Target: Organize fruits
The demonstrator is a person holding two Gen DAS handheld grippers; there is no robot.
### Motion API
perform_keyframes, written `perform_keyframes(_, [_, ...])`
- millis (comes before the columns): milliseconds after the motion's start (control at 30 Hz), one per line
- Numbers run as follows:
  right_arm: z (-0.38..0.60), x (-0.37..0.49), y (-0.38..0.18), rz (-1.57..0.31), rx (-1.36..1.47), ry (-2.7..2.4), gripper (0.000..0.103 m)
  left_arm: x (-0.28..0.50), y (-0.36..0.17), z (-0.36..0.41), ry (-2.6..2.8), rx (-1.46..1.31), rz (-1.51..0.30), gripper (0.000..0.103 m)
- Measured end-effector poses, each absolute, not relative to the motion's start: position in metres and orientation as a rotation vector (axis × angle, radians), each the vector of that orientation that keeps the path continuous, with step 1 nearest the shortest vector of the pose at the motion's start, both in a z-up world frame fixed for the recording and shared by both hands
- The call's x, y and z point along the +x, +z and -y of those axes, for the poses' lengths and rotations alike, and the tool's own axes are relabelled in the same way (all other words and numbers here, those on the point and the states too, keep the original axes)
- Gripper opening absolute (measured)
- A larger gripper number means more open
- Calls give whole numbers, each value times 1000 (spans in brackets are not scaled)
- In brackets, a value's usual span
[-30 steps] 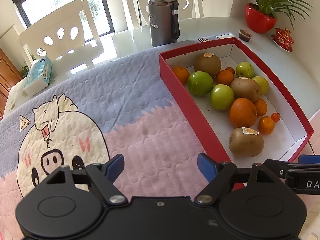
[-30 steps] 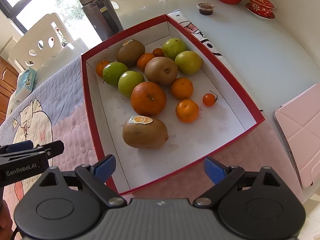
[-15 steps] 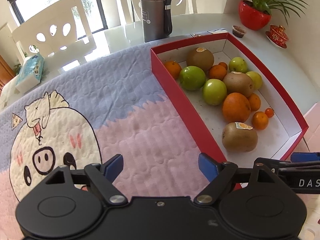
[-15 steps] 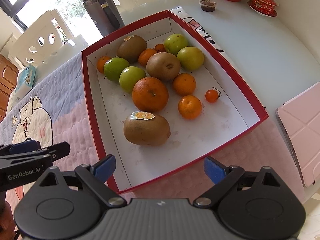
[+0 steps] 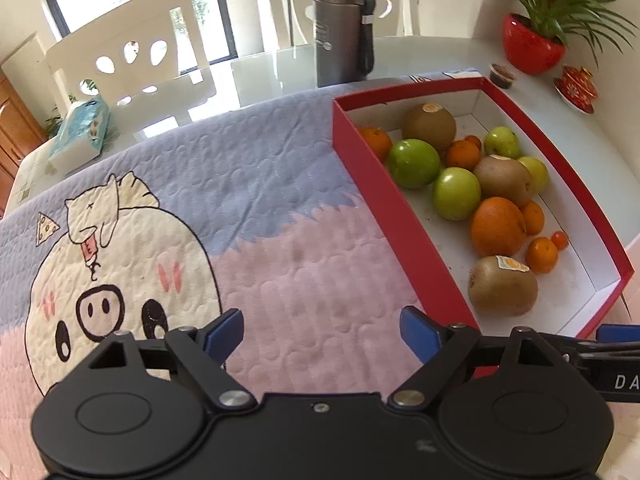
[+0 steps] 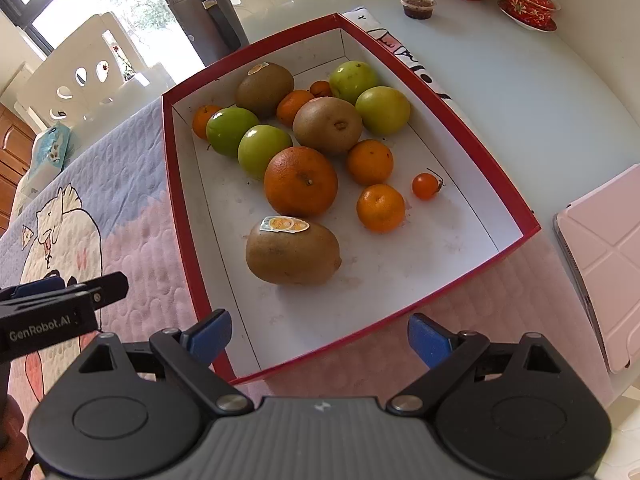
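Fruit fills the far half of a red box (image 6: 182,216) with a white floor, which sits on a quilted mat (image 5: 248,184) at the right side of the bench (image 6: 520,92). Nearest the box's near edge lies a kiwi (image 6: 293,253), alone, its long axis running roughly left to right across the box and its sticker facing up. Just behind it sits a large orange (image 6: 301,181), with two small mandarins (image 6: 380,207) and a tiny cherry tomato (image 6: 425,186) toward the right wall. Farther back, green apples (image 6: 265,151), two more kiwis and small oranges crowd together, touching one another.

Right gripper (image 6: 318,336) hovers over the box's near edge, jaws spread wide and holding nothing. Left gripper (image 5: 322,330) hangs over the mat beside the box's left wall, jaws likewise wide apart and empty. A grey flask (image 5: 343,24) stands on the bench beyond the mat's far edge.
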State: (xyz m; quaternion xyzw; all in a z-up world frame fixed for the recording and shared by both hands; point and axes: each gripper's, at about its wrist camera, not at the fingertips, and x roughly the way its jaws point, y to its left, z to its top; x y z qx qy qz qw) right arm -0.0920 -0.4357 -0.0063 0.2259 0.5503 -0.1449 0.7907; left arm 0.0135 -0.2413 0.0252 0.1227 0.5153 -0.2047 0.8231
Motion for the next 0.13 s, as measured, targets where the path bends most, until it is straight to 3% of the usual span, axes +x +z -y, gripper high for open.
perform_keyframes(133, [436, -91, -7, -1184, 486, -311, 96, 16, 25, 238, -440, 248, -1101, 101])
